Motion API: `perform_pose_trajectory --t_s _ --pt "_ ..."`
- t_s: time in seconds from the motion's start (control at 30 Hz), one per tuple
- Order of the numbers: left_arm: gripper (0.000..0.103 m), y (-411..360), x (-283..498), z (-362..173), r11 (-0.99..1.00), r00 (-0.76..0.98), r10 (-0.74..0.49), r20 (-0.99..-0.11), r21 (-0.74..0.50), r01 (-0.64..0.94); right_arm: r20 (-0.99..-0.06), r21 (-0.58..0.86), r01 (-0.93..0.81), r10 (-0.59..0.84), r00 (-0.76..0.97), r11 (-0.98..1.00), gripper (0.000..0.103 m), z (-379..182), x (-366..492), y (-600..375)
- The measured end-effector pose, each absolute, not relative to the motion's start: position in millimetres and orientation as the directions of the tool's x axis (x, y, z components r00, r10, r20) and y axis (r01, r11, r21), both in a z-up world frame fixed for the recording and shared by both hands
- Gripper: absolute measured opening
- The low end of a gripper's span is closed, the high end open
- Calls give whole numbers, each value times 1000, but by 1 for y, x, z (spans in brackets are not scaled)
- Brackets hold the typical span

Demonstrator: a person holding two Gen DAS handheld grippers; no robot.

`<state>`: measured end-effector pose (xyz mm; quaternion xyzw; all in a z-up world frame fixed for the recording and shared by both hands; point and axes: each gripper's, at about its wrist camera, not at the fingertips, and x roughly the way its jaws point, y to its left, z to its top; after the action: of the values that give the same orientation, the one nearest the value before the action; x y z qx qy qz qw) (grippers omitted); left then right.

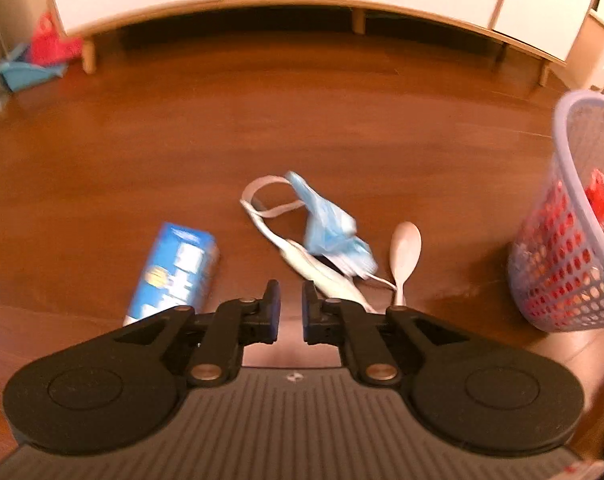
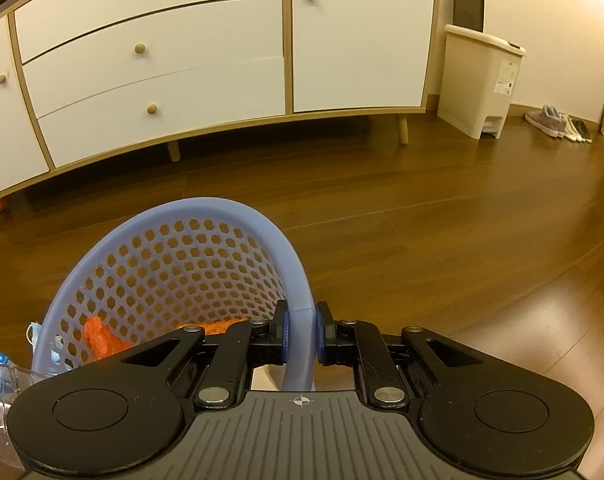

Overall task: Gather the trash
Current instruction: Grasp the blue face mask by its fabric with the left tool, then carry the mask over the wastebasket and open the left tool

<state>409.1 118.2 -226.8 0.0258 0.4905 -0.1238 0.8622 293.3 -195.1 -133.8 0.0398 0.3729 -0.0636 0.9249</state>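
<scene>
Currently my right gripper clamps the basket rim, left gripper empty, slightly parted above the crumpled mask; tugging could tip the basket.

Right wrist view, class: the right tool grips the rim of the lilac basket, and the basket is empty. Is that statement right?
One part is wrong. The right tool does grip the rim of the lilac basket, but the basket is not empty: crumpled orange-red plastic lies at its bottom, as the right wrist view shows.
</scene>
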Motion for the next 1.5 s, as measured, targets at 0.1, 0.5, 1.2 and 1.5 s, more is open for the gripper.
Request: perform_pose_trajectory --t_s 0.1,0.5,1.2,1.5 --pt "15 100 410 -244 953 455 -236 -859 -112 282 -694 22 145 -89 714 989 9 -135 293 -194" --pt "20 59 430 -298 927 428 -254 -867 -92 363 -710 54 170 -81 699 984 9 -140 293 -204" --pt "1 89 473 -286 949 511 -202 -835 -38 312 -712 52 173 -85 697 983 9 -140 296 -205" --pt "1 112 456 -223 949 569 -239 -787 -63 310 -701 49 158 -79 709 986 9 -137 299 -199"
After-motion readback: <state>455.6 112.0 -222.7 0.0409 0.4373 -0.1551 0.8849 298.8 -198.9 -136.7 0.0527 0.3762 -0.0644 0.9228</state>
